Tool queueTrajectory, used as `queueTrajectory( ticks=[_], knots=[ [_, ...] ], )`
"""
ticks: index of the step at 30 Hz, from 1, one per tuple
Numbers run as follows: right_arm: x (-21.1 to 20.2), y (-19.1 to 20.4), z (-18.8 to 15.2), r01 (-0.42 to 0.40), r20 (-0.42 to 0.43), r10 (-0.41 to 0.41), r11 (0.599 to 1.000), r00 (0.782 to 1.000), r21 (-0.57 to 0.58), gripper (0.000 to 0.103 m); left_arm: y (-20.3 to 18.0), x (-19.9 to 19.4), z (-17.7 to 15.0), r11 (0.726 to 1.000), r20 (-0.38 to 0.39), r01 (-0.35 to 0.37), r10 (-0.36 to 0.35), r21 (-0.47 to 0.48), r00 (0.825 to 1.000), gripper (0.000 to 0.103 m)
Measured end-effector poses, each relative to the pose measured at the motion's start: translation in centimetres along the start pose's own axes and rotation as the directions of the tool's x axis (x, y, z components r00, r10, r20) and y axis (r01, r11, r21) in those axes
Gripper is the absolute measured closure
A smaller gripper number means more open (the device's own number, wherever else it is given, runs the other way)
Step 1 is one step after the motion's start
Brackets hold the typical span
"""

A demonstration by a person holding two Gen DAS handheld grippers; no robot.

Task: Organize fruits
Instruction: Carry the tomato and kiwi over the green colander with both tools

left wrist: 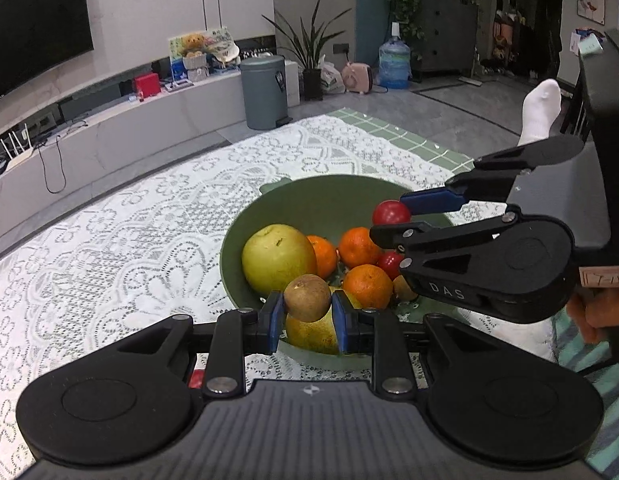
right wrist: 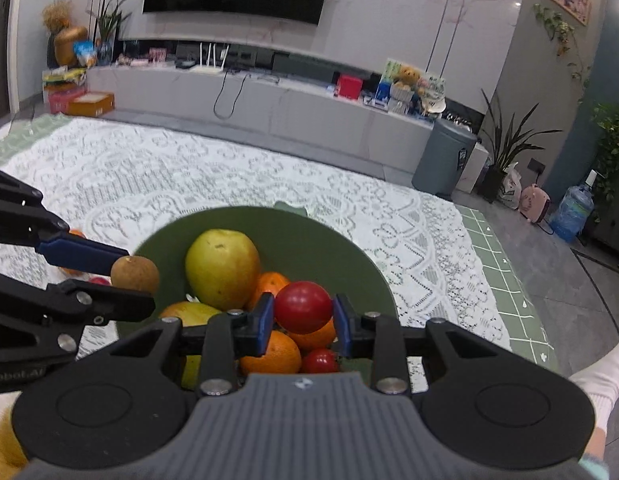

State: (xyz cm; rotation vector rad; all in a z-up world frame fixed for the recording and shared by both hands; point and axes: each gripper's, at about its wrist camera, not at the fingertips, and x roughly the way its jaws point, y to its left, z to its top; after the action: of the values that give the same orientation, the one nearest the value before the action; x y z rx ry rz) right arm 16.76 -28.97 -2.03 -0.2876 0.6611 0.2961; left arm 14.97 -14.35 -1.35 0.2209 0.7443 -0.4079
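The left tool (left wrist: 308,317) is clenched on a brown kiwi (left wrist: 307,298), the right tool (right wrist: 303,322) on a red tomato (right wrist: 303,307); both hover above the green bowl (left wrist: 309,204) of pears and oranges on the lace-covered tabletop (left wrist: 121,240), perhaps a low one.

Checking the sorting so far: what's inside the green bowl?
The green bowl holds a large yellow-green pear, several oranges, a small tomato and another yellow fruit. The gripper fingers cover the rest.
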Motion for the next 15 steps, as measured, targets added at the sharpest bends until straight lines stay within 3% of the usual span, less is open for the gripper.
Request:
queueTrajectory(
  ticks=[15],
  knots=[
    [4.6, 0.2, 0.8, -0.029, -0.123, 0.019, 0.997, 0.992, -0.077, 0.074, 0.7, 2.8, -0.2, 0.999, -0.056, 0.034, -0.034, 0.004, 0.998, 0.074]
  ],
)
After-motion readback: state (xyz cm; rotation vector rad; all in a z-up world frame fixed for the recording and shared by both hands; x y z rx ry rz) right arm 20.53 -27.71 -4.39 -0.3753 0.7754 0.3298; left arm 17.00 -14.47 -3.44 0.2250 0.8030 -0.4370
